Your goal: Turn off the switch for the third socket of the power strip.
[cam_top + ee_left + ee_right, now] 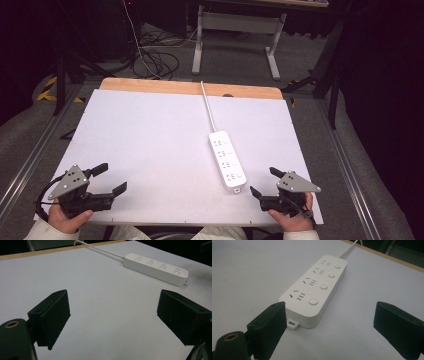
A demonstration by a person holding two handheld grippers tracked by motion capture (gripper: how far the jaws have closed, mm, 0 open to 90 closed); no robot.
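Two claws sit at the near edge of the desk (pixel 150 130), one toward each near corner, each held from below by a hand in a pale sleeve. At the near left corner, the left claw (pixel 111 179) has its jaws spread wide with nothing between them; a grey three-cornered plate rides on top of it. In the left gripper view the same two black jaws frame only bare white desk surface, with the strip (pixel 155 269) lying well beyond them toward the upper right. At the near right corner, the right claw (pixel 264 181) is also open and empty, pointing toward the desk's middle. Its left jaw tip comes just beside the strip's near end; in the right gripper view that jaw stands close against the strip's (pixel 315 293) near left corner, by the small mounting tab, though I cannot tell whether they touch. The other jaw stands well apart over bare desk.

Farther in, the white strip (pixel 227 160) lies flat on the right half of the desk, running from near the right claw toward the far edge. It carries four sockets in a row, each with a round button beside it. Its white cord (pixel 208 106) leaves the far end and runs over the wooden far edge of the desk.
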